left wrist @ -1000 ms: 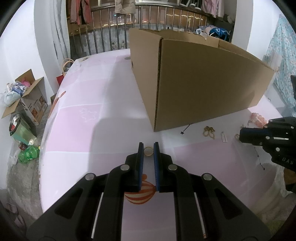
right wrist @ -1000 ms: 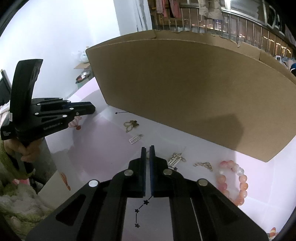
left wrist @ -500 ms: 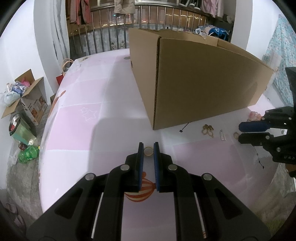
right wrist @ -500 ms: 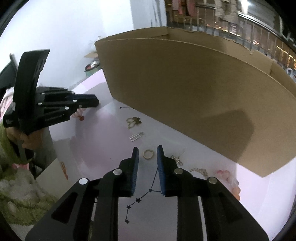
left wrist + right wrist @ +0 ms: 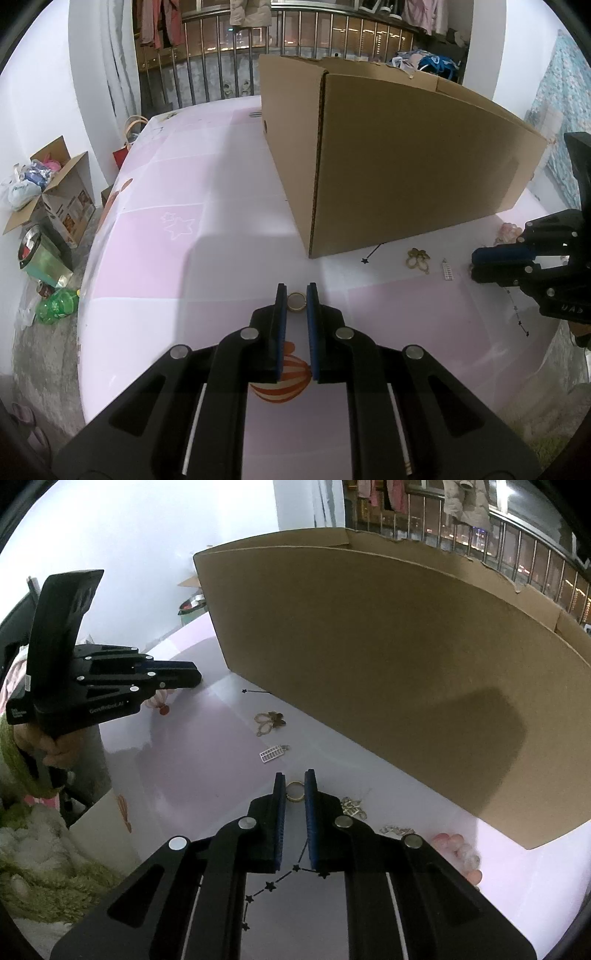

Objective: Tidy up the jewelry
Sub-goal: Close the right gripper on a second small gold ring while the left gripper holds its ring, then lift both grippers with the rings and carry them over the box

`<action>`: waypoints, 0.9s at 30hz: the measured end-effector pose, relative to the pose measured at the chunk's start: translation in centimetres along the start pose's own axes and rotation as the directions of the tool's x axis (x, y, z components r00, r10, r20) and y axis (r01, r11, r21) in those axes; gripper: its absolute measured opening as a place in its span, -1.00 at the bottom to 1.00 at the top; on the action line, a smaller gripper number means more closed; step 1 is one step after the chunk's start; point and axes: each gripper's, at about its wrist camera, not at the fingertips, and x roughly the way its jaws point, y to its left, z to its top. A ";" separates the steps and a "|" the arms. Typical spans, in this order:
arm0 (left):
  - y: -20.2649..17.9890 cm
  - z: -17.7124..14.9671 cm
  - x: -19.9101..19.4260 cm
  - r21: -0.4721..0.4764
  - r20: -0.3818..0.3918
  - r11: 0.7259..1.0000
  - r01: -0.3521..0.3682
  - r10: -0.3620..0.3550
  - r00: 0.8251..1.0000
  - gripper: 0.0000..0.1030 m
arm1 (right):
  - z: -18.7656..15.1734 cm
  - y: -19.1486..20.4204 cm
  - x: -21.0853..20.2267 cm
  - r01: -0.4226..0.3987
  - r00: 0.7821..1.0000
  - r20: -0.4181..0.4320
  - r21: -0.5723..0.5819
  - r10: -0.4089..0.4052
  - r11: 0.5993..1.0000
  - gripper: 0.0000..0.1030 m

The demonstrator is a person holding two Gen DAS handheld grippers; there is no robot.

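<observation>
My left gripper [image 5: 296, 301] is shut on a gold ring [image 5: 296, 302] held between its blue pads above the pink table [image 5: 207, 266]. My right gripper [image 5: 294, 792] has its jaws close around a second gold ring [image 5: 294, 791] that lies on the table; I cannot tell whether the pads touch it. Other jewelry lies near the box: a gold flower brooch [image 5: 269, 722], a small silver charm [image 5: 272, 754], a star chain [image 5: 284, 878], silver chain pieces [image 5: 352, 806] and a pink bead bracelet [image 5: 460, 853].
A large cardboard box [image 5: 388, 158] stands on the table behind the jewelry, also in the right wrist view [image 5: 406, 664]. The left gripper shows in the right wrist view [image 5: 110, 686]. Boxes and bottles [image 5: 48, 221] lie on the floor left of the table.
My right gripper opened from shut, moved forward over the second ring and narrowed around it. My left gripper kept the ring and hardly moved.
</observation>
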 end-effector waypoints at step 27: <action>-0.9 7.7 -11.1 0.058 0.289 0.991 0.124 -0.136 0.948 -0.82 | 6.3 -1.6 -10.5 -0.055 0.949 0.313 0.080 0.027 0.995 -0.80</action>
